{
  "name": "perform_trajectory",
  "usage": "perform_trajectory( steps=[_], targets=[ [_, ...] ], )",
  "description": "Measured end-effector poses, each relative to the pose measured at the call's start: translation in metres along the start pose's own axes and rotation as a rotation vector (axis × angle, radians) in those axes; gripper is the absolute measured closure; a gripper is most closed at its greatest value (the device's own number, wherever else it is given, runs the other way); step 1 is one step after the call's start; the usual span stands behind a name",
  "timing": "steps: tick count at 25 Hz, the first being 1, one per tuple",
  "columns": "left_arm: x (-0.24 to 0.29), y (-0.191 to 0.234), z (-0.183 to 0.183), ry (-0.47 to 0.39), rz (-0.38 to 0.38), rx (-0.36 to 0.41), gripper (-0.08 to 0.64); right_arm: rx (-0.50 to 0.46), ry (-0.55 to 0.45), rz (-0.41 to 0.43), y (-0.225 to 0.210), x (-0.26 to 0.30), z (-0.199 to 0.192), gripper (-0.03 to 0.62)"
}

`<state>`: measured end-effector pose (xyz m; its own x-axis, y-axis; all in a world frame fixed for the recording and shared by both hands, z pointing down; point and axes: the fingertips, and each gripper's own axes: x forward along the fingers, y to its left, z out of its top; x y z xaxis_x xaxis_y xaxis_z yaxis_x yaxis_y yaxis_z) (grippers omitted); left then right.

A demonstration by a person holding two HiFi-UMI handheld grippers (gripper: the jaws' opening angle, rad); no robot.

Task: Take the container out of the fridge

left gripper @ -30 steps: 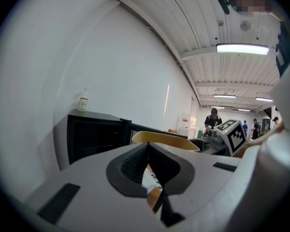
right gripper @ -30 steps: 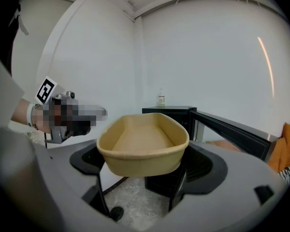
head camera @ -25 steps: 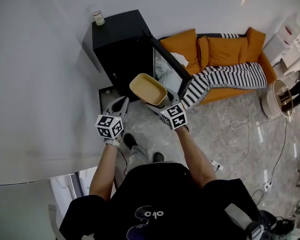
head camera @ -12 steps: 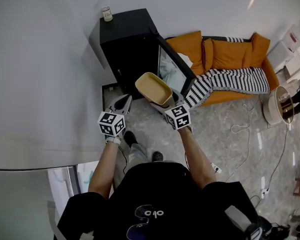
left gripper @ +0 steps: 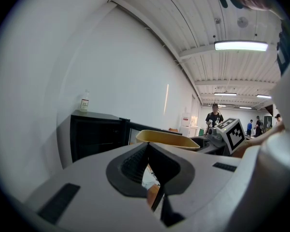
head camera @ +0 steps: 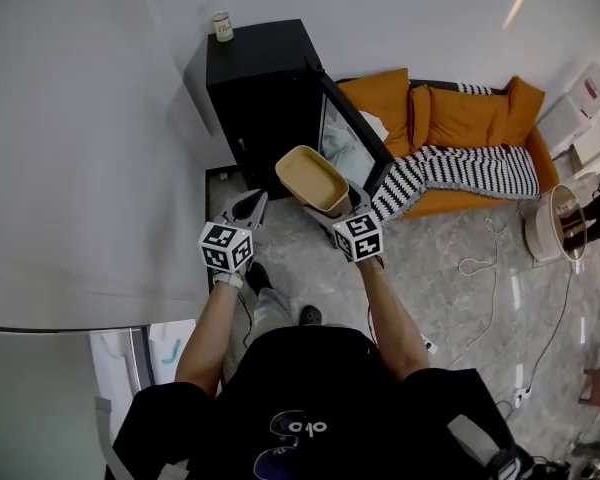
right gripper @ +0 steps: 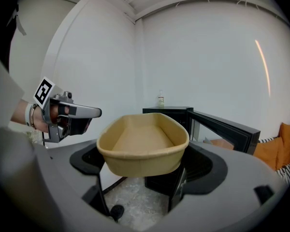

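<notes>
A tan oval container [head camera: 313, 180] hangs in the air in front of the black fridge [head camera: 260, 88], whose door [head camera: 355, 143] stands open. My right gripper [head camera: 332, 208] is shut on the container's near end. In the right gripper view the empty container [right gripper: 142, 146] sits between the wide-set pads of that gripper [right gripper: 147, 164]. My left gripper [head camera: 250, 208] is to the container's left, apart from it, shut and holding nothing. The left gripper view shows its pads [left gripper: 148, 149] meeting, with the container [left gripper: 166, 138] beyond them.
A small bottle [head camera: 221, 26] stands on top of the fridge. An orange sofa [head camera: 460, 118] with a striped blanket [head camera: 460, 168] is to the right. A round basket [head camera: 555, 223] and cables [head camera: 480, 258] are on the stone floor. A white wall runs along the left.
Both grippers and the held container keep about the same place before the fridge. Only the head view has shifted a little.
</notes>
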<state>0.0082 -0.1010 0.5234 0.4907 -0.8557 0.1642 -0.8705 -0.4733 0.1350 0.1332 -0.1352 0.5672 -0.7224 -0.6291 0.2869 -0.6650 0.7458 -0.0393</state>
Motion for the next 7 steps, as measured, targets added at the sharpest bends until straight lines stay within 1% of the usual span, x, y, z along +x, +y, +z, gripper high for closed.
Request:
perform_trajectory(
  steps=[7],
  targets=[
    [0.0027, -0.0008, 0.0005, 0.0, 0.003, 0.006, 0.552, -0.002, 0.001, -0.006, -0.0063, -0.0012, -0.0005, 0.094]
  ],
)
